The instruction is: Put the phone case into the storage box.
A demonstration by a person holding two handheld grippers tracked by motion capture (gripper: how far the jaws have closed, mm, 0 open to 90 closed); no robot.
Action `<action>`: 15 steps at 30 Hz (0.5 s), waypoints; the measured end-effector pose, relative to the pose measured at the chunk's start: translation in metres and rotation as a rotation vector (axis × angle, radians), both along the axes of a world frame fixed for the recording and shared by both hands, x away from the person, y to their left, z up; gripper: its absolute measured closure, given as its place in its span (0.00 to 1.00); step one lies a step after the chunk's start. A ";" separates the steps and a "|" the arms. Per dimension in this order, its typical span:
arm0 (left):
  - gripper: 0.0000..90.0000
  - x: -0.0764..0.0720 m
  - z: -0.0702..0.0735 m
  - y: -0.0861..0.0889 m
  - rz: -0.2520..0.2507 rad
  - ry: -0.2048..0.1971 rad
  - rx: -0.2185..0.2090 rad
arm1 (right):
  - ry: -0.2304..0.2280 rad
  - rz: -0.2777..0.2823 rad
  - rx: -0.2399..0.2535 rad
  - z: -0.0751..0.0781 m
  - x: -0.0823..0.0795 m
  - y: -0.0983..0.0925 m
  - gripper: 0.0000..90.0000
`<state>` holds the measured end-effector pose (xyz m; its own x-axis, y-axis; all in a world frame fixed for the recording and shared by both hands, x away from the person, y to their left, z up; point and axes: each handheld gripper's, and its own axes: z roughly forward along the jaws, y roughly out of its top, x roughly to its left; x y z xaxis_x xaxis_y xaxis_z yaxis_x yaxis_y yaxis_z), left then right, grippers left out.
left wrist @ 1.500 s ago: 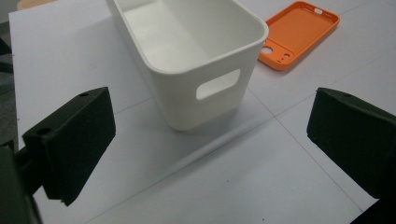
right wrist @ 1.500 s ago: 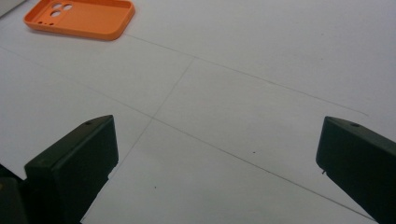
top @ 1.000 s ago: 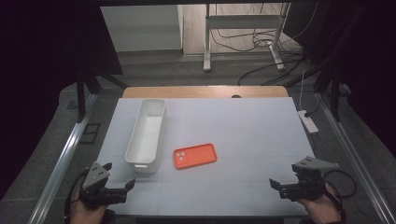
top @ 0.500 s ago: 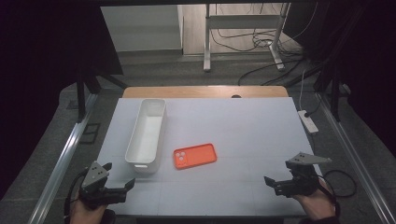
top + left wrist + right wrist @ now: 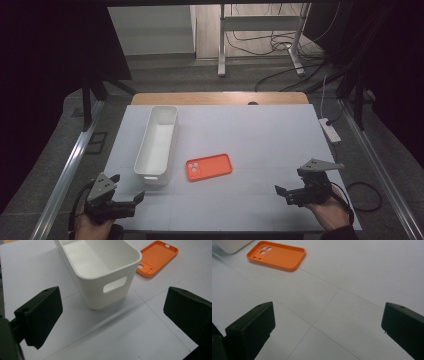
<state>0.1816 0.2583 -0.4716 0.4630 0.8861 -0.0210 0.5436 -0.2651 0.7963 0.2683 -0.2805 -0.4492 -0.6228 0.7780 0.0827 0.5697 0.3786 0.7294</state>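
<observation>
Two tongs sit low at the near edge of my table (image 5: 260, 135) in the high view: my left tongs (image 5: 131, 199) near the white bin (image 5: 157, 142), my right tongs (image 5: 282, 192) well apart from the orange phone case (image 5: 209, 166), which lies just beside that bin. In the left gripper view, the jaws stand wide apart, holding nothing, facing the bin's handle end. In the right gripper view, the jaws gape equally wide, empty, with the case ahead, inner side up.

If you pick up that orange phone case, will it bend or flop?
The orange phone case is an empty, thin-walled shell, so it is probably light and may flex a little. It lies flat, hollow side up, so it should slide rather than roll. Its low rim gives the jaws little to grip.
</observation>
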 end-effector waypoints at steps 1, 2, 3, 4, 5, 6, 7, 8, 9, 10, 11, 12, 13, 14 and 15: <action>0.04 0.000 0.000 0.000 0.000 0.000 0.000 | 0.003 0.001 0.001 0.000 0.001 0.001 0.00; 0.04 0.000 0.000 0.000 0.000 -0.001 0.001 | 0.001 0.002 -0.001 0.000 0.001 0.002 0.00; 0.04 0.000 0.000 0.000 0.000 -0.001 0.001 | 0.000 0.004 -0.001 0.000 0.002 0.003 0.00; 0.04 0.000 0.000 0.000 -0.001 0.000 -0.001 | 0.005 0.005 -0.004 0.001 0.003 0.005 0.00; 0.04 0.000 0.000 0.000 -0.001 0.001 -0.001 | 0.005 0.005 -0.003 0.000 0.004 0.006 0.00; 0.04 0.000 0.000 0.000 -0.001 0.001 -0.001 | 0.005 0.005 -0.003 0.000 0.004 0.006 0.00; 0.04 0.000 0.000 0.001 -0.001 0.001 -0.002 | 0.007 0.008 -0.004 0.000 0.005 0.007 0.00; 0.04 0.000 0.000 0.001 -0.002 0.000 -0.003 | 0.009 0.012 -0.008 0.000 0.006 0.009 0.00; 0.04 0.000 0.000 0.001 -0.002 0.001 -0.004 | 0.010 0.014 -0.012 0.000 0.007 0.011 0.00; 0.04 0.000 0.000 0.001 -0.003 0.001 -0.004 | 0.010 0.017 -0.016 0.000 0.008 0.012 0.00; 0.04 0.000 0.000 0.001 -0.003 0.001 -0.005 | 0.011 0.021 -0.018 -0.001 0.009 0.013 0.00; 0.04 0.000 0.000 0.001 -0.003 0.001 -0.005 | 0.011 0.021 -0.018 -0.001 0.009 0.013 0.00; 0.04 0.000 0.000 0.001 -0.003 0.001 -0.006 | 0.015 0.025 -0.020 -0.002 0.010 0.015 0.00; 0.04 0.000 0.000 0.001 -0.004 0.001 -0.007 | 0.018 0.029 -0.022 -0.002 0.012 0.016 0.00; 0.04 0.000 0.000 0.001 -0.004 0.002 -0.009 | 0.019 0.030 -0.025 -0.002 0.013 0.017 0.00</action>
<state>0.1819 0.2598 -0.4716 0.4661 0.8842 -0.0304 0.5446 -0.2597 0.7975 0.2811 -0.2631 -0.4515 -0.6444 0.7609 0.0761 0.5718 0.4134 0.7086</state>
